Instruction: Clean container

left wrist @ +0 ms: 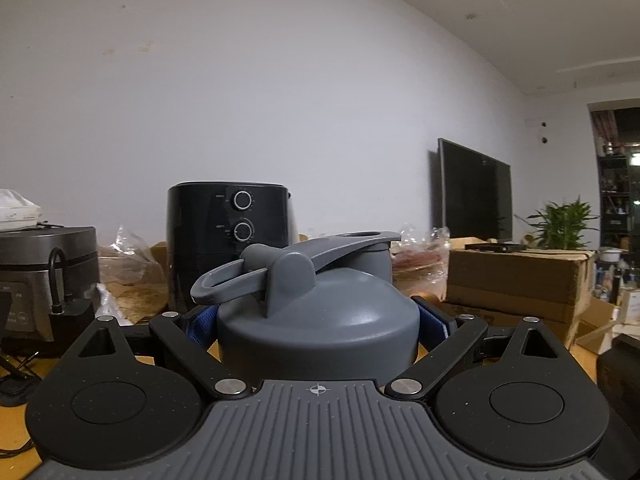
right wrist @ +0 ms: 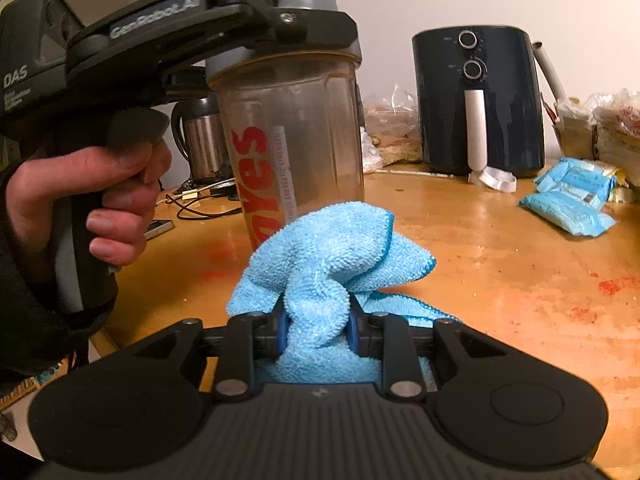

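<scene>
Left hand-held gripper (left wrist: 318, 320): jaws clamped on the grey lid (left wrist: 320, 320) of the shaker (right wrist: 288, 132), which stands upright on the bench (right wrist: 500, 248) at 11 o'clock from the cloth.
Hand (right wrist: 104, 200): wrapped round the left grip.
Shaker writing: red letters running up the wall, partly hidden, ending "yes"; the small print beside them is too fine to read.
Left gripper markings: "GenRobot.AI", "DAS".
Right hand-held gripper (right wrist: 316, 328): pinched on the blue cloth (right wrist: 328, 248).
Wiping well: judged, keep the lid grip firm so the shaker cannot tip, and rub the cloudy wall with a broad fold.
Fryer (right wrist: 476, 100): at 1 o'clock, no readable brand.
</scene>
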A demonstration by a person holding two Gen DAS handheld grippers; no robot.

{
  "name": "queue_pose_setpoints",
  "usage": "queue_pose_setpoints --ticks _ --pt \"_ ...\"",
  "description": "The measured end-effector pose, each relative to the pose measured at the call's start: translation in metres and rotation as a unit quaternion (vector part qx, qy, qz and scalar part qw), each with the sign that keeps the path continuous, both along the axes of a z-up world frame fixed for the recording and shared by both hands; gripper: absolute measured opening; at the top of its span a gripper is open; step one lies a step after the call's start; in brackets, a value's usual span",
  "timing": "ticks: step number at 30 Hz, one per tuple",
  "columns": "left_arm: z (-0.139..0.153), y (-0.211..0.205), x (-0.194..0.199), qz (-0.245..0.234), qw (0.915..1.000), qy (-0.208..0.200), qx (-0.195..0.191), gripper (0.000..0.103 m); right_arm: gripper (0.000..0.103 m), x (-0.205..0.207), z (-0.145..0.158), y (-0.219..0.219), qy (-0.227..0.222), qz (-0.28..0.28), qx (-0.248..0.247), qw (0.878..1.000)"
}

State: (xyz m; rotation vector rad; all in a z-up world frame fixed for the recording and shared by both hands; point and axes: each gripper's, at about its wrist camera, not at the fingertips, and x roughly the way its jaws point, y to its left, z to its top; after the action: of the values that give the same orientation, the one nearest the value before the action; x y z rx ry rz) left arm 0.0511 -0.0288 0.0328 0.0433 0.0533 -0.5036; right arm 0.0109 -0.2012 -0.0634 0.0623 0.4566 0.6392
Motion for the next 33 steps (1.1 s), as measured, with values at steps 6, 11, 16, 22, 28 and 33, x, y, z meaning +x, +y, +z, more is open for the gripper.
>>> queue_pose_setpoints --ticks 6,11,16,22,28,33 --pt "-0.002 0.002 0.002 -0.018 0.9998 0.000 -0.001 0.095 0.046 0.002 0.001 0.000 0.015 0.006 0.007 1.000" --pt "-0.003 0.003 0.003 -0.025 0.9997 0.000 -0.001 0.095 0.081 -0.002 0.002 0.013 0.011 0.037 -0.009 0.999" --pt "-0.003 0.005 0.004 -0.031 0.9995 0.000 -0.001 0.095 0.086 -0.012 -0.003 0.026 -0.021 0.023 -0.038 0.999" --pt "-0.003 0.005 0.005 -0.035 0.9994 0.001 -0.001 0.095 0.091 -0.011 -0.005 0.018 -0.028 0.019 -0.013 0.999" --pt "-0.002 0.009 0.007 -0.045 0.9990 0.003 0.001 0.095 0.103 -0.025 0.000 0.019 -0.078 -0.022 -0.027 0.996" --pt "-0.002 0.013 0.009 -0.060 0.9982 0.004 0.000 0.095 0.103 -0.018 0.006 0.004 -0.056 -0.027 0.006 0.998"
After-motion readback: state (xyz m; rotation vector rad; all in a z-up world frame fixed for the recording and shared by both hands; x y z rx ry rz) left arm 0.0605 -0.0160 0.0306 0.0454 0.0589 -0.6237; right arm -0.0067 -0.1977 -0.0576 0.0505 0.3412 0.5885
